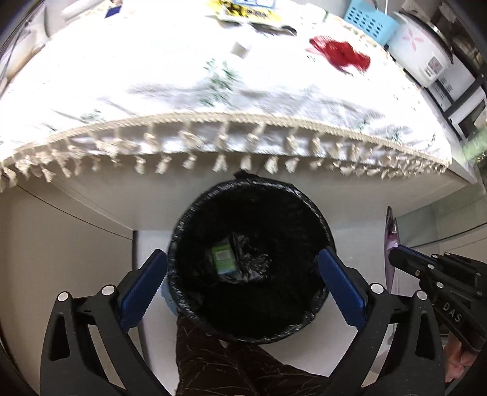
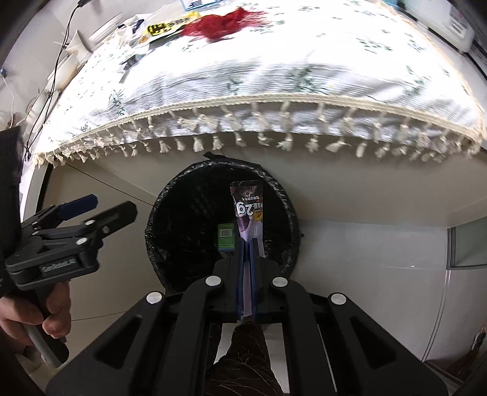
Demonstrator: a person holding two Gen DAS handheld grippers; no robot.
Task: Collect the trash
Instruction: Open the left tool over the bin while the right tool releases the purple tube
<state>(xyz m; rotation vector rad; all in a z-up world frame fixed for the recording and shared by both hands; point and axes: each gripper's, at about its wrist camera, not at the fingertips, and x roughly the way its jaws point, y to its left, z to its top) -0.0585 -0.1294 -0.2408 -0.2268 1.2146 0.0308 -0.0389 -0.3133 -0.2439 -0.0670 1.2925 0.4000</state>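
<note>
Left hand-held gripper (image 1: 242, 281) hangs wide open and empty over the bin (image 1: 304, 332), presumably done with the green packet (image 1: 223, 259) lying at the bottom between its fingers. Right hand-held gripper (image 2: 248, 243) pinches a purple wrapper (image 2: 248, 207) upright over the bin, likely ready to drop. More trash (image 1: 339, 53) waits on the tabletop (image 1: 170, 79) beyond.

A table (image 1: 395, 189) with a white top stands behind the bin. A white tablecloth (image 1: 170, 91) with small green plant prints and a cream tassel fringe covers it and hangs over the front edge. On the cloth lie a red crumpled thing (image 1: 341, 54), a small white block (image 1: 242, 48) and a yellow and black wrapper (image 1: 243, 10) at the far side. A black-lined trash bin (image 1: 182, 231) stands on the pale floor (image 1: 76, 259).
</note>
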